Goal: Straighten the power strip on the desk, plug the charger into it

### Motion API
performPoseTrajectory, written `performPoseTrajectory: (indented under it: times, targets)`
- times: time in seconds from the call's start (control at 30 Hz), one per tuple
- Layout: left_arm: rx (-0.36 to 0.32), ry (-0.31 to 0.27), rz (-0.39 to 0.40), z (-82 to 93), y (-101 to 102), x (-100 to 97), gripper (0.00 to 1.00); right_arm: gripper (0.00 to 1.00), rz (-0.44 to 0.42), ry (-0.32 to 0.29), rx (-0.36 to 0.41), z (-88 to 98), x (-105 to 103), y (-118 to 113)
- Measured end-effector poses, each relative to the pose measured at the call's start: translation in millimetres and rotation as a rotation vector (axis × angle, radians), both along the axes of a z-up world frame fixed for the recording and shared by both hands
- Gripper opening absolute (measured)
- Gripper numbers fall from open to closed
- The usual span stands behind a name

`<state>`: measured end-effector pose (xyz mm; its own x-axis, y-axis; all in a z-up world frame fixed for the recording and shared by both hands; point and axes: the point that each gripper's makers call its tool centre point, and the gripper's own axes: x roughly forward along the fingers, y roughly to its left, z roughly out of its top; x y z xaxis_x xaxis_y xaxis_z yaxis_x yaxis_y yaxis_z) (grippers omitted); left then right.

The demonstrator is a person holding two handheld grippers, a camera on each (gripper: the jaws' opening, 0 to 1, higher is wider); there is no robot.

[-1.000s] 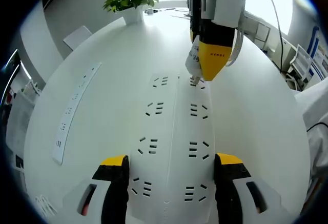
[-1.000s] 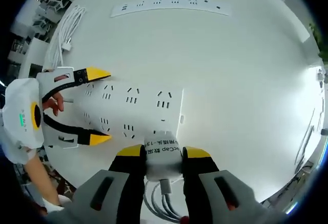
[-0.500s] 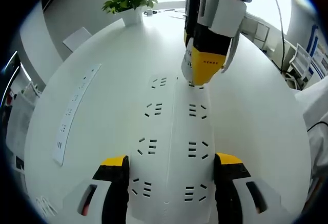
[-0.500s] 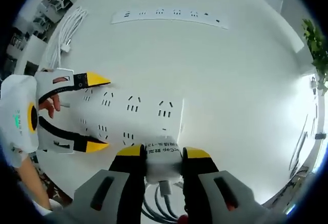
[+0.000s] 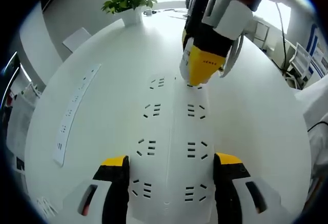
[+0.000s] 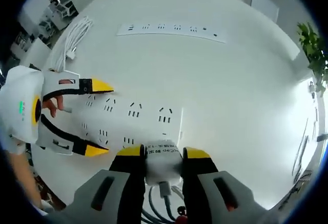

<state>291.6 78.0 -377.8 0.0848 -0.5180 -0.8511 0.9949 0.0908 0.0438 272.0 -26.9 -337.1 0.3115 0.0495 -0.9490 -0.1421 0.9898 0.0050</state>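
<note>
1. White plastic, wide and two sockets across, the power strip (image 5: 171, 147) ran up the middle of the left gripper view on the round white desk (image 5: 256, 111); in the right gripper view it lay at centre left (image 6: 134, 120).
2. The left claw (image 5: 171, 168) stood with its yellow-tipped black jaws apart, one against each long side of the power strip's near end. I cannot tell whether they pressed it. In the right gripper view the left claw entered from the left edge (image 6: 97, 116), straddling that end of the strip.
3. The right claw (image 6: 163, 155) was clamped on a white block charger (image 6: 163, 160) with printed lettering on its face, at the bottom centre of the right gripper view.
4. A grey cable (image 6: 164, 196) left the charger's rear between the jaws.
5. In the left gripper view the right claw (image 5: 204, 62) came down from the top centre, its yellow tip at the far right socket of the power strip.
6. The charger sat at the strip's far edge; whether its pins were fully seated could not be made out.
7. A second, narrow white power strip (image 5: 74, 108) lay well apart at the left of the left gripper view, and across the top of the right gripper view (image 6: 171, 29).
8. A green potted plant (image 5: 130, 1) stood at the desk's far edge, upper left.
9. A coiled white cord (image 6: 72, 37) lay at the upper left of the right gripper view.
</note>
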Motion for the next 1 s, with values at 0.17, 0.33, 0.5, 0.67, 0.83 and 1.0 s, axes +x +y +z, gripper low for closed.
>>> performPoseTrajectory:
  times: [0.17,0.33,0.5,0.67,0.83,1.0]
  targets:
    - [0.008,-0.002,0.002,0.1,0,0.9,0.67,0.25,0.016,-0.031,-0.042,-0.1,3,2]
    - [0.011,-0.006,0.004,0.3,-1,0.8,0.66,0.25,0.021,-0.044,-0.066,2.2,9,3]
    - [0.007,-0.008,0.008,0.3,-1,1.4,0.66,0.25,0.043,-0.054,-0.119,2.6,12,5]
    - [0.000,-0.010,0.021,-3.5,0,2.5,0.66,0.25,-0.014,-0.061,-0.040,-0.8,24,3]
    - [-0.008,-0.007,0.011,-4.3,-1,3.3,0.67,0.25,0.014,-0.066,-0.022,-3.5,22,5]
    - [-0.014,-0.007,0.015,-3.7,-2,3.8,0.67,0.25,0.030,-0.109,0.001,-4.1,18,3]
